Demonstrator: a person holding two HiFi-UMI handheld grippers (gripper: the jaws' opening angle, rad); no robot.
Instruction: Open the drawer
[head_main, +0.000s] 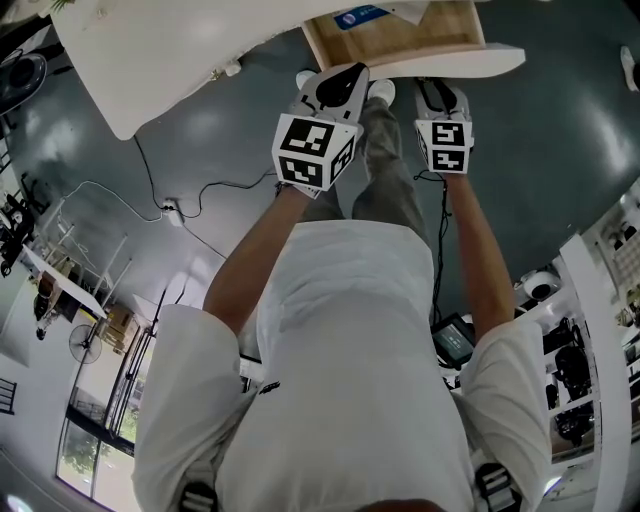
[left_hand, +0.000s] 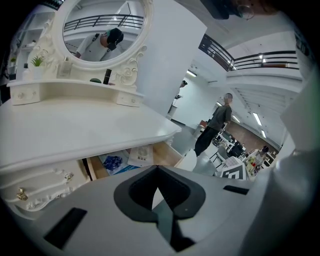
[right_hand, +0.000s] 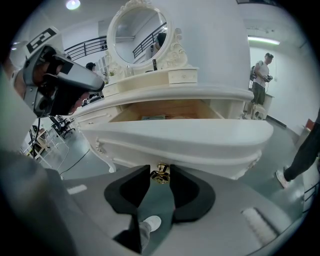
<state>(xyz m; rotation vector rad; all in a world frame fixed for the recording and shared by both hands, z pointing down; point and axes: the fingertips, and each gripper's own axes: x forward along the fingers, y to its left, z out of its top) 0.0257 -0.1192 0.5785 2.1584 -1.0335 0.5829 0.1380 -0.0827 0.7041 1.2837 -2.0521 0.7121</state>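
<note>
Two hand-held grippers at a white dresser; all places given rel. to its top surface (right_hand: 165, 95).

Drawer (right_hand: 185, 135): directly below the surface, centre, already pulled well out toward the person. Its wooden floor and a leaflet (right_hand: 152, 118) inside show in the R gripper view. Head view agrees, w/ the drawer front (head_main: 480, 62) standing clear of the surface edge.

R hand-held gripper (right_hand: 160, 171): below and in front of the surface. Jaws part-way apart and closed on the small gold knob (right_hand: 160, 176) at mid-front of the drawer, pads touching it on both sides.

L hand-held gripper (left_hand: 157, 169): in front of the surface, off to one side of the drawer. Jaw tips together, nothing between them; idle.

Progress (est.): opening largely done, since the contents are exposed. Whether the drawer is at full travel can't be told. Left, prob.: a short further pull, if any, then release of the knob.
</note>
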